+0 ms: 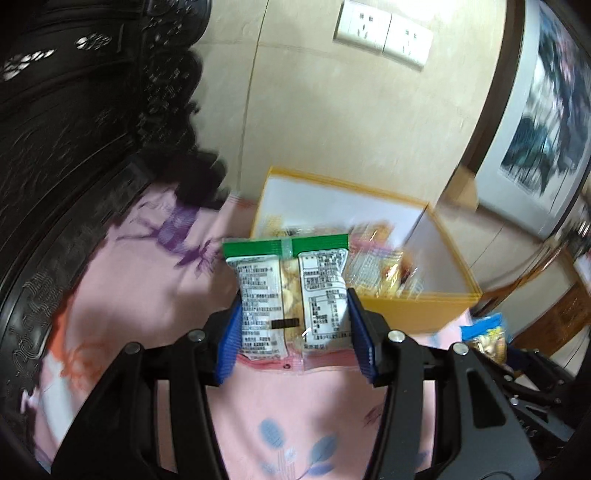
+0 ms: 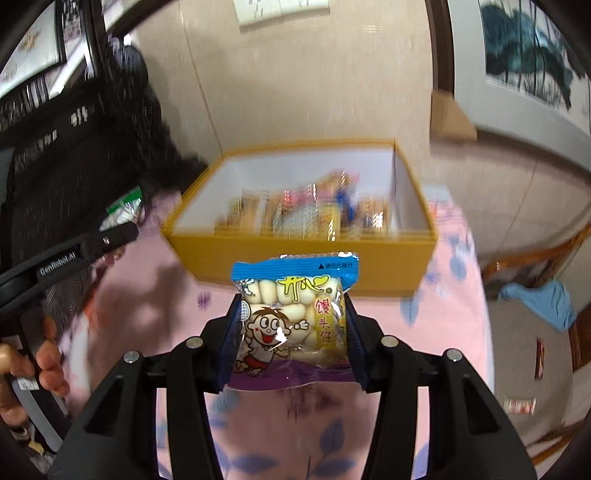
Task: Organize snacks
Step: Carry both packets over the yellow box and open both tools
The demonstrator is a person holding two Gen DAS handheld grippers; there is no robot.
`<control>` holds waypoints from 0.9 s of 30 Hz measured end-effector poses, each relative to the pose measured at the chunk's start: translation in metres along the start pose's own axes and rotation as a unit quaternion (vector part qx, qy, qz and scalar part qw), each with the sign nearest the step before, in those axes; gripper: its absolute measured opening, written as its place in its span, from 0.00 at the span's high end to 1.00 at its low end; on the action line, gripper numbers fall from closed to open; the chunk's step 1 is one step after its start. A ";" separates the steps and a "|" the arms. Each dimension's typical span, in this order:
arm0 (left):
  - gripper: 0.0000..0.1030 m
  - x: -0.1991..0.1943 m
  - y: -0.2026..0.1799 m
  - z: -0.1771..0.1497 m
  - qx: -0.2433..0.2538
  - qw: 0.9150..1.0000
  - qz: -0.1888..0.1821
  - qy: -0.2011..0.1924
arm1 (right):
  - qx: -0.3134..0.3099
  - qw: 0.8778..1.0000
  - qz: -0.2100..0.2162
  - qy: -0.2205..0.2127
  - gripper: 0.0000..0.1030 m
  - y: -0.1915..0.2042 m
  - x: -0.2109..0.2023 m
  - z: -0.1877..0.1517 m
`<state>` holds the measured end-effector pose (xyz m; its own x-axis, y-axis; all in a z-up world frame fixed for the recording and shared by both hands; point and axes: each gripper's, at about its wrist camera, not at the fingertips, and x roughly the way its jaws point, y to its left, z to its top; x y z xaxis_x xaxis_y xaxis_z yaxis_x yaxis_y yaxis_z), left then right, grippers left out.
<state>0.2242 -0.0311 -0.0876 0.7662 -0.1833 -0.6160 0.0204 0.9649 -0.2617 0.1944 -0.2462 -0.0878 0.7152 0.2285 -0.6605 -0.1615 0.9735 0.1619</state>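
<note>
Nearest in the left wrist view, the left gripper (image 1: pixel 293 325) is clamped on a green-topped snack packet (image 1: pixel 288 291), its 2 blue pads pressing the packet's sides, printed back facing the camera. The packet hangs above a pink floral tablecloth (image 1: pixel 147 295). In the right wrist view, the right gripper (image 2: pixel 291 343) is clamped the same way on a blue-topped packet of small white buns (image 2: pixel 295 317) with a cartoon child on the front, also clear of the cloth. At that view's left edge a hand (image 2: pixel 33 365) grips the other tool's handle. Farther back on the cloth sits a yellow cardboard box (image 2: pixel 295 254), open-topped with white inner walls, holding several blurred wrapped snacks (image 2: pixel 303 214). Beyond it, a beige wall carries 2 white sockets (image 1: pixel 384 33).
</note>
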 end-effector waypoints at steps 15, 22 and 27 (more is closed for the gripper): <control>0.49 0.096 -0.049 0.102 0.016 1.000 -0.005 0.016 | 0.037 0.999 -0.024 -0.008 0.51 -0.046 0.077 0.122; 0.49 0.124 -0.053 0.088 0.030 0.999 0.007 0.045 | 0.032 0.998 -0.030 0.034 0.50 -0.049 0.110 0.113; 0.45 0.133 -0.056 0.081 0.039 0.997 0.017 0.059 | 0.030 0.996 -0.035 0.075 0.48 -0.049 0.128 0.107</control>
<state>0.3767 -0.0938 -0.0945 0.6867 -0.1671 -0.7075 0.0492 0.9817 -0.1841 0.3662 -0.2659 -0.1016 0.6133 0.1643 -0.7726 -0.0706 0.9856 0.1535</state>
